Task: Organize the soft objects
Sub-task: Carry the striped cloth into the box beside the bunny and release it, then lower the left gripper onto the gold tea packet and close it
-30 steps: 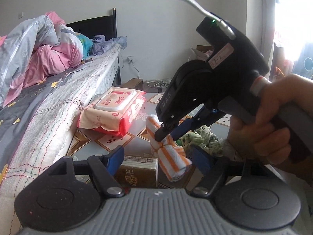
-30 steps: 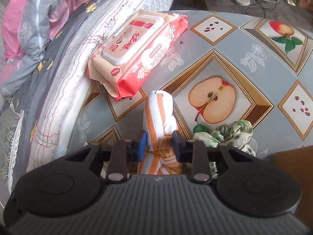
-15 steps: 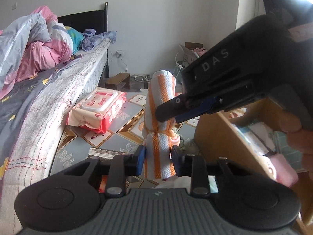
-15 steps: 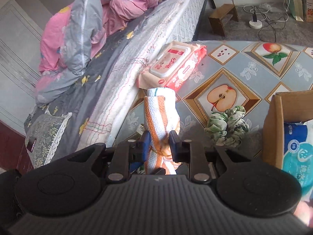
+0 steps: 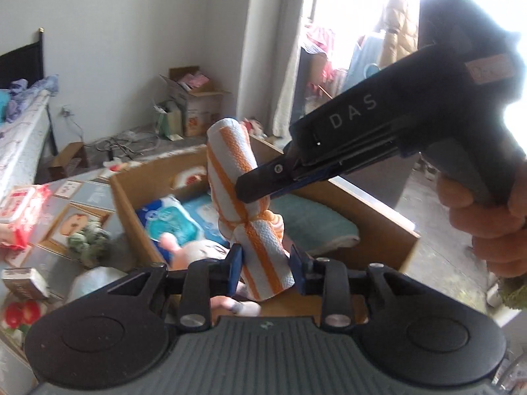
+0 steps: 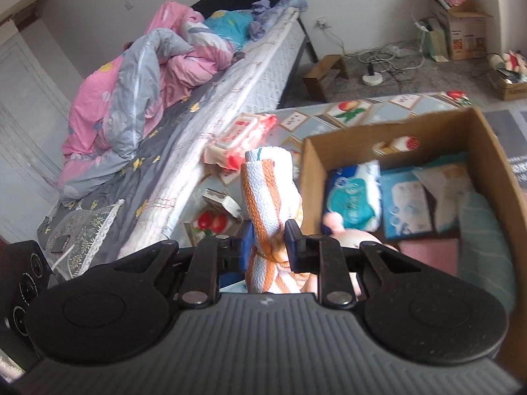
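A rolled orange-and-white striped towel (image 5: 230,151), tied at its waist, hangs tilted in the air over an open cardboard box (image 5: 131,210). My left gripper (image 5: 266,263) is shut on the roll's lower end, its blue pads pressing both sides. My right gripper (image 5: 243,191) reaches in from the right and is shut on the roll at the tie. In the right wrist view the towel (image 6: 266,184) stands up between the right gripper's (image 6: 268,243) pads, beside the box's near wall (image 6: 313,177). A green crumpled cloth (image 5: 87,240) lies on the fruit-print mat left of the box.
The box holds a blue tissue pack (image 6: 354,194), a teal towel (image 6: 484,240) and a pink item. A red wet-wipes pack (image 6: 243,131) and a small carton (image 6: 220,199) lie on the mat by the bed (image 6: 197,115). A hand (image 5: 487,223) grips the right tool's handle.
The left gripper closed on the towel's lower end. Both grippers then lifted the towel off the mat and carried it to the right, over the cardboard box.
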Motion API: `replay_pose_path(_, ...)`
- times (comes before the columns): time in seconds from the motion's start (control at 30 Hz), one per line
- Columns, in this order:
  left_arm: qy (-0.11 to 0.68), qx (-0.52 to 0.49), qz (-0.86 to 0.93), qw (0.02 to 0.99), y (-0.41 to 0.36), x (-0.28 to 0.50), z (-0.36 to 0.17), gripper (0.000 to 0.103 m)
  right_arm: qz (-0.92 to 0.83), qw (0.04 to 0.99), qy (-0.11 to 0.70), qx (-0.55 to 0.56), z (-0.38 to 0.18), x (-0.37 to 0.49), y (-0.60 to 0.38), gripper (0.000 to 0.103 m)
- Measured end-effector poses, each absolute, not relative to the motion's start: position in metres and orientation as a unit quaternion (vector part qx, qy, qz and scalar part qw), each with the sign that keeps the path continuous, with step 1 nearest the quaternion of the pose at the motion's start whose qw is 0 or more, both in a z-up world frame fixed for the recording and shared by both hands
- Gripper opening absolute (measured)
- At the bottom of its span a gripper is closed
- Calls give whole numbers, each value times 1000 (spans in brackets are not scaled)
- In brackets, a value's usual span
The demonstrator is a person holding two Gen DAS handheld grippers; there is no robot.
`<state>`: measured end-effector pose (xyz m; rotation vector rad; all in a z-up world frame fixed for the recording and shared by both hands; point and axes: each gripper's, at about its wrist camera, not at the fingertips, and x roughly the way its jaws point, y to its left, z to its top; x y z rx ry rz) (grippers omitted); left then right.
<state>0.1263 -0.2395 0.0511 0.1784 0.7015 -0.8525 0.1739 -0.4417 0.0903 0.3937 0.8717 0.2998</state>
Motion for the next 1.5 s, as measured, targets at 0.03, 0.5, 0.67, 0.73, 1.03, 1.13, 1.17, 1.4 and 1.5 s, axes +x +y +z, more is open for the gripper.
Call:
replay_pose_path(0.03,343,90,-418,837,-250,122,44,34,132,875,426,190,83,165,-452,20)
replay_pose_path(0.5,429,68,-423,795,-258,127,2,35,107,797,571,167,-31,165,-484,19)
replay_pose_path(0.67,428,56,-411,803,-238,129,10,40,112,767,615,141,-56,183,-472,19)
replay_pose_path(0.73,424,55,-409,806,-233,131,12,43,112,764,619,141,-58,187,-469,19)
replay_pose_path(1.03,375,53,-376,846,-190,128,35,59,116,792,579,157,-24,191,-471,21)
replay_pose_path(1.13,355,48,-346,867,-166,135,43,63,129,813,549,146,2,194,-461,25)
replay_pose_path(1.17,347,46,-331,876,-157,139,46,63,135,820,539,140,11,196,-456,26)
replay_pose_path(1.4,363,-19,-220,905,-87,195,41,70,211,849,474,104,65,248,-382,40)
replay_pose_path(1.5,398,-79,-169,898,-53,234,27,70,245,851,460,71,73,279,-335,45)
